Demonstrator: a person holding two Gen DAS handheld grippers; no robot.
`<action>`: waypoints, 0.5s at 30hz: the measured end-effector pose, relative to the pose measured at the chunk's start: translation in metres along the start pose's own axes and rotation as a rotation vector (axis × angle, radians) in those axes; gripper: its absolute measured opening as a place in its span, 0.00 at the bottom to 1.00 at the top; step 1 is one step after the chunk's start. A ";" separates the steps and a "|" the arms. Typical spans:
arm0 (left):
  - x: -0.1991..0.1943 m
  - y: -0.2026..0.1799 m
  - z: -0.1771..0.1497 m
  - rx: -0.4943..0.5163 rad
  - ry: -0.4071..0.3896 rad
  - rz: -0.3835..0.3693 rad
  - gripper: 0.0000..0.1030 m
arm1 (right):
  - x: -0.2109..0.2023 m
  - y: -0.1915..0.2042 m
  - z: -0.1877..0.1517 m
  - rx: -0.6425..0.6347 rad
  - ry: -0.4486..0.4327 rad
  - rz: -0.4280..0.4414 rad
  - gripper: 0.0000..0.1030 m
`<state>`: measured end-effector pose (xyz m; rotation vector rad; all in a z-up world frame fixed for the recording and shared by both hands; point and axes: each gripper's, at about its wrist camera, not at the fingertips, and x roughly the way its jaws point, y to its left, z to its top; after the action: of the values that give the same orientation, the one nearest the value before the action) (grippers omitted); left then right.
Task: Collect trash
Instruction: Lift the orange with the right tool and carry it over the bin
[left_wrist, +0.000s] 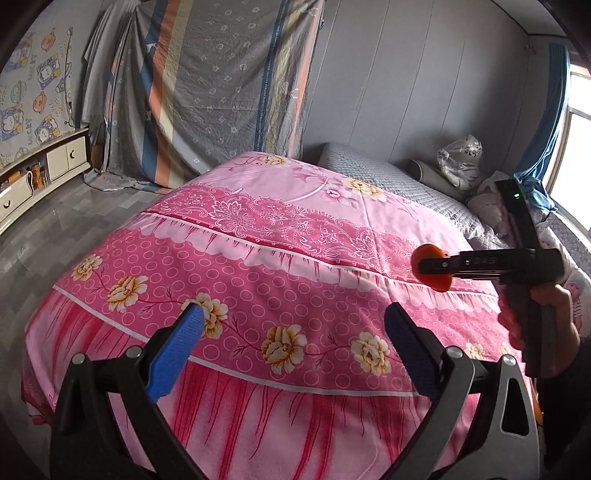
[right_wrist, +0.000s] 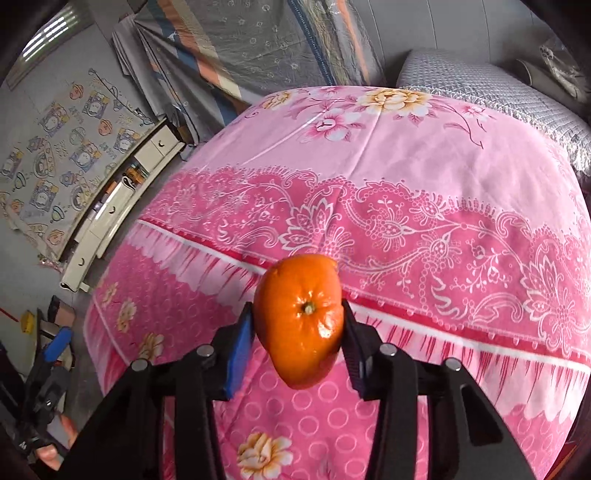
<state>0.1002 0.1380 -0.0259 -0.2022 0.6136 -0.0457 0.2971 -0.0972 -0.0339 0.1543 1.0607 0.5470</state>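
Pink floral bed (left_wrist: 258, 236), grey walls (left_wrist: 406, 92)

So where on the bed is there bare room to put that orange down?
The pink floral bedspread is bare from its near flower border to the grey quilted cover. The far right corner is crowded: pillows and a wrapped plush toy. The right gripper pinches the orange; the left gripper is open.

left gripper (left_wrist: 295, 325) open, pink bedspread (left_wrist: 258, 258)

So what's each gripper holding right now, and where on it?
The right gripper holds an orange by its two opposite sides, stem end facing the camera, above the pink bedspread. The left gripper is open, holding nothing.
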 end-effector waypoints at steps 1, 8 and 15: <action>0.002 -0.005 0.000 0.018 0.004 0.006 0.91 | -0.009 0.000 -0.007 0.009 -0.001 0.022 0.40; 0.005 -0.058 0.009 0.142 -0.008 -0.059 0.91 | -0.083 -0.010 -0.056 0.069 -0.087 0.111 0.40; -0.004 -0.134 0.015 0.274 -0.051 -0.178 0.92 | -0.168 -0.043 -0.103 0.149 -0.277 0.038 0.41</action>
<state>0.1080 0.0100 0.0152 0.0084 0.5305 -0.2943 0.1614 -0.2319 0.0307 0.3710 0.8287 0.4655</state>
